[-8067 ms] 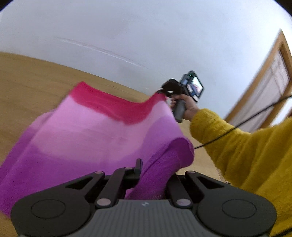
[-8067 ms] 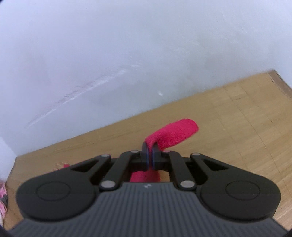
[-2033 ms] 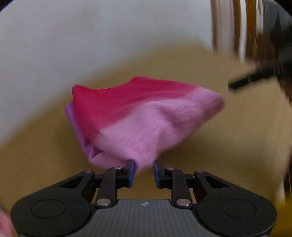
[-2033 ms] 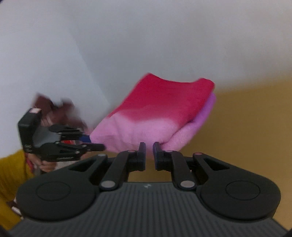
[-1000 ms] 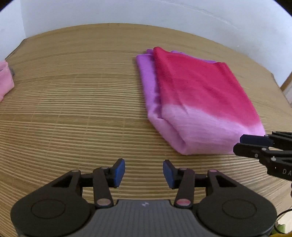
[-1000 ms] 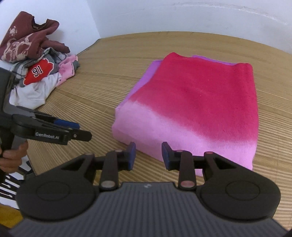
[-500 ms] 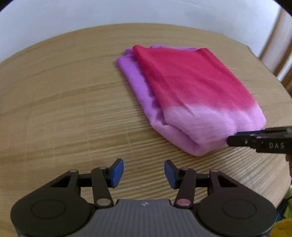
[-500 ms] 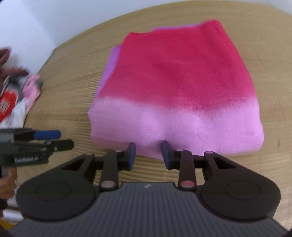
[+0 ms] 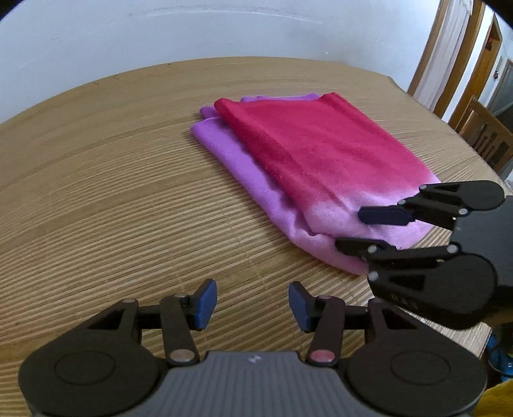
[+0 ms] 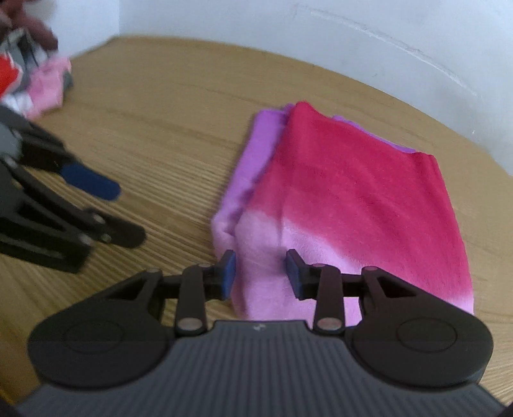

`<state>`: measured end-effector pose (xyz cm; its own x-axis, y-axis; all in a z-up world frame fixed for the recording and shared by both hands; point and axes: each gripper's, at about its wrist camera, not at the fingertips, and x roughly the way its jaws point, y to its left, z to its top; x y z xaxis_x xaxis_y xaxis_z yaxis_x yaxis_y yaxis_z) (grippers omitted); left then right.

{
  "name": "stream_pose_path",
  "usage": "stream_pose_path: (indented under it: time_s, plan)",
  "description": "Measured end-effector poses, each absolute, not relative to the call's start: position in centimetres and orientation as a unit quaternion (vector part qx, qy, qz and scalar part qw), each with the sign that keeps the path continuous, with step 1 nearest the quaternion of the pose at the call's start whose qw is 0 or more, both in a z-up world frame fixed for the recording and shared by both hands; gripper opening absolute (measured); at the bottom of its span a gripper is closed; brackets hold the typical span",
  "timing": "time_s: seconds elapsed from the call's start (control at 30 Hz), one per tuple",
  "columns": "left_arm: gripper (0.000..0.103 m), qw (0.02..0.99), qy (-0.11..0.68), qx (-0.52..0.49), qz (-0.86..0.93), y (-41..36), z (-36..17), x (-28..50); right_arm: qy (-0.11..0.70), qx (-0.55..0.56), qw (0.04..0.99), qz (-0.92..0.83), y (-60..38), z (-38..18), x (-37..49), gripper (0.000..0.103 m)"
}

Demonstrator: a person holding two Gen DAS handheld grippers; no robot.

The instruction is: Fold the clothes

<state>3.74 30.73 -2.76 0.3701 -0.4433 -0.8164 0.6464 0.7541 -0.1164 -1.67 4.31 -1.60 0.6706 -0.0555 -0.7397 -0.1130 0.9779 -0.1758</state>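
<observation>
A folded red, pink and purple cloth (image 9: 320,166) lies flat on the wooden table (image 9: 112,192); it also shows in the right wrist view (image 10: 346,205). My left gripper (image 9: 252,304) is open and empty over bare table, short of the cloth's near left corner. My right gripper (image 10: 260,272) is open, its jaws astride the cloth's near pink edge. The right gripper also shows in the left wrist view (image 9: 362,229) at the cloth's near right corner. The left gripper shows blurred in the right wrist view (image 10: 105,208).
A pile of unfolded clothes (image 10: 35,77) lies at the table's far left corner. A white wall (image 9: 224,29) runs behind the table. A door frame (image 9: 449,64) and a wooden chair (image 9: 484,138) stand to the right.
Both grippers let go of the cloth, which now lies folded on the table. In the last half second the right gripper moved to the cloth's near left corner and the left gripper shifted closer.
</observation>
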Motion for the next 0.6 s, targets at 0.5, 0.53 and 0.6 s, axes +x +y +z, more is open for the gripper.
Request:
stream_pose_path:
  time_s: [0.5, 0.53, 0.6]
  plan:
    - [0.056, 0.760, 0.388, 0.114, -0.510, 25.1, -1.9, 6.3, 0.347, 0.232, 0.904, -0.091, -6.5, 0.2, -4.4, 0.010]
    - [0.056, 0.749, 0.390, 0.111, -0.524, 24.6, -2.2, 6.6, 0.343, 0.227, 0.907, -0.090, -6.2, 0.3, -4.6, 0.010]
    - [0.057, 0.728, 0.394, 0.105, -0.551, 23.7, -2.8, 7.2, 0.333, 0.215, 0.914, -0.084, -5.9, 0.8, -5.0, 0.010]
